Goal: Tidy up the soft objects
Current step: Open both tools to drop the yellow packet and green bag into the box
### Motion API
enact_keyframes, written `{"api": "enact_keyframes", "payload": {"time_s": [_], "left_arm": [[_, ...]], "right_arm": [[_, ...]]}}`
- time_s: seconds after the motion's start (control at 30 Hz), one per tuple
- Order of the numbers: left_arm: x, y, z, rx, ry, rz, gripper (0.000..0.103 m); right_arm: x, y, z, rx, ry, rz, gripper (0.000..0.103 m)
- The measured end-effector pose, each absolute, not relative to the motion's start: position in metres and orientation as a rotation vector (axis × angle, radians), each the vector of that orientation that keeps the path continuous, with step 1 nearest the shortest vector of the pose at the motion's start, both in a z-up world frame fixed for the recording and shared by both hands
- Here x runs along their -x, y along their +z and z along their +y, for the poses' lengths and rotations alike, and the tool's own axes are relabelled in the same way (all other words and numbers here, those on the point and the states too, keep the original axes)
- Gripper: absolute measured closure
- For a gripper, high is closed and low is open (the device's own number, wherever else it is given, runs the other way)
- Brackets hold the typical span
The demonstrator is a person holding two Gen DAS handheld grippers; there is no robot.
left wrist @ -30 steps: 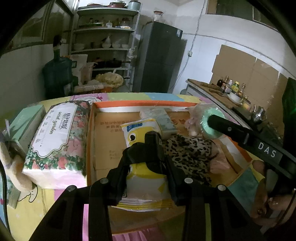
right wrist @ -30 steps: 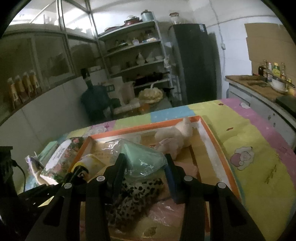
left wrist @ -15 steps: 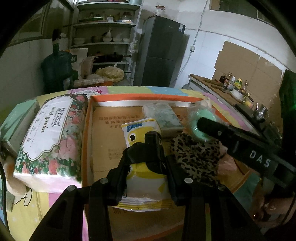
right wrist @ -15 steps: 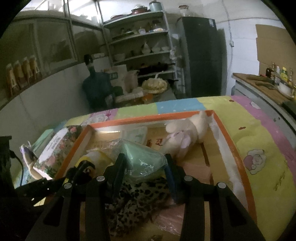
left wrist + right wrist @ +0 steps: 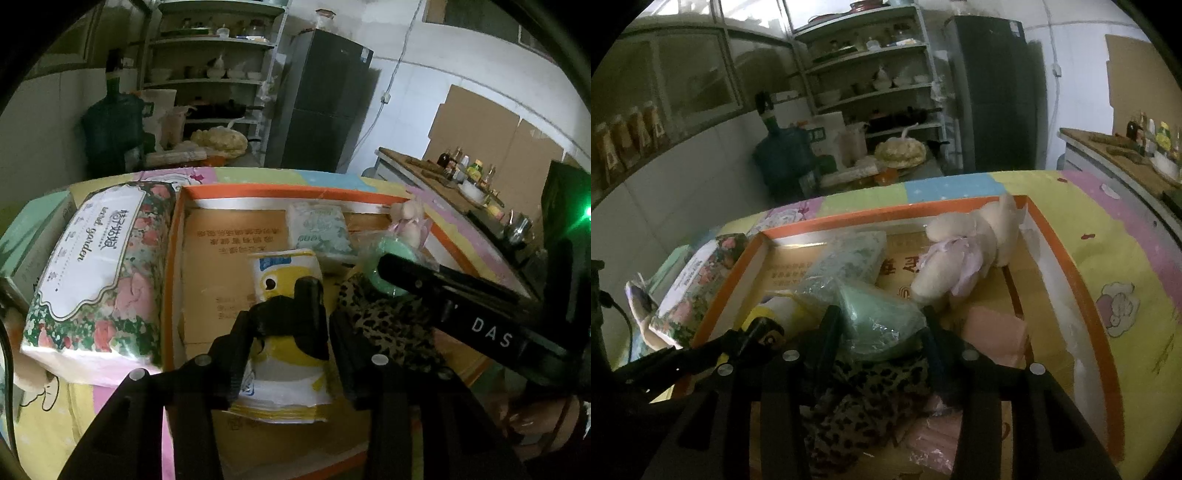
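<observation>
Left tool (image 5: 291, 325) pinched my yellow duck-print tissue pack (image 5: 286, 354); right tool (image 5: 882, 332) clamped the bagged mint-green bundle (image 5: 879, 321). Best lowered gently inside the orange-rimmed cardboard tray (image 5: 1067, 266).

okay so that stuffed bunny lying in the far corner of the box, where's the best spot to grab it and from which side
Probably around the plush bunny's narrow middle, by the lilac bow, coming straight down from above. It lies tilted across the far right corner of the orange-rimmed box, its head end against the wall, so a sideways approach looks blocked. Set the fingers across the body, not along it.
</observation>
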State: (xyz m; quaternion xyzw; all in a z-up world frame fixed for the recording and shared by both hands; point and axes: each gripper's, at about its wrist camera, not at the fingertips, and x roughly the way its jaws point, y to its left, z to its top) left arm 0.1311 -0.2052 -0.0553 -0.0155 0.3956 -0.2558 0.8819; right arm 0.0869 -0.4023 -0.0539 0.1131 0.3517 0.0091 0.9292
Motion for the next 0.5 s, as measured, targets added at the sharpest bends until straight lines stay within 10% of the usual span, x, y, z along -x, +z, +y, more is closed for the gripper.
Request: {"api": "enact_keyframes", "payload": {"time_s": [0.5], "left_arm": [[-0.106, -0.036, -0.194, 0.039, -0.566, 0.743, 0.024]], "right_arm": [[-0.064, -0.038, -0.418, -0.363, 0.018, 0.665, 0.044]]}}
